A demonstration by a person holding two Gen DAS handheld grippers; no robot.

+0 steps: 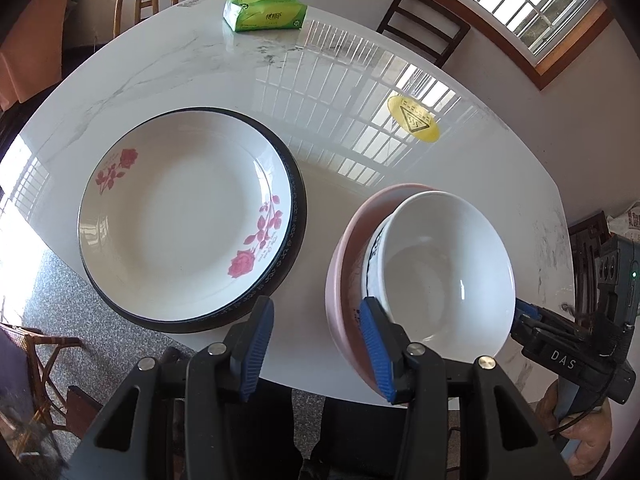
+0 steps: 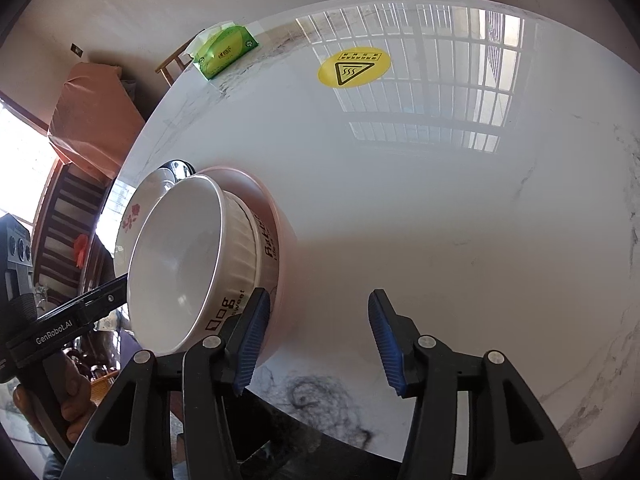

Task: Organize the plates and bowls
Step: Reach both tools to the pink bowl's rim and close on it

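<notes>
A white rose-patterned plate (image 1: 184, 216) sits in a larger black-rimmed plate (image 1: 298, 216) on the white marble table (image 1: 200, 64). To its right a white ribbed bowl (image 1: 444, 272) is nested in a pink bowl (image 1: 340, 272); both also show in the right wrist view, the white bowl (image 2: 176, 272) and the pink bowl (image 2: 280, 248). My left gripper (image 1: 316, 348) is open, its right finger against the pink bowl's near rim, nothing between the jaws. My right gripper (image 2: 320, 340) is open, its left finger beside the bowls; its tip (image 1: 528, 316) shows at the white bowl's right side.
A green tissue pack (image 1: 264, 10) lies at the table's far edge. A yellow hot-surface sticker (image 1: 414, 118) marks the tabletop. Wooden chairs (image 1: 424, 20) stand around the table, under a barred window. The table's near edge runs just in front of both grippers.
</notes>
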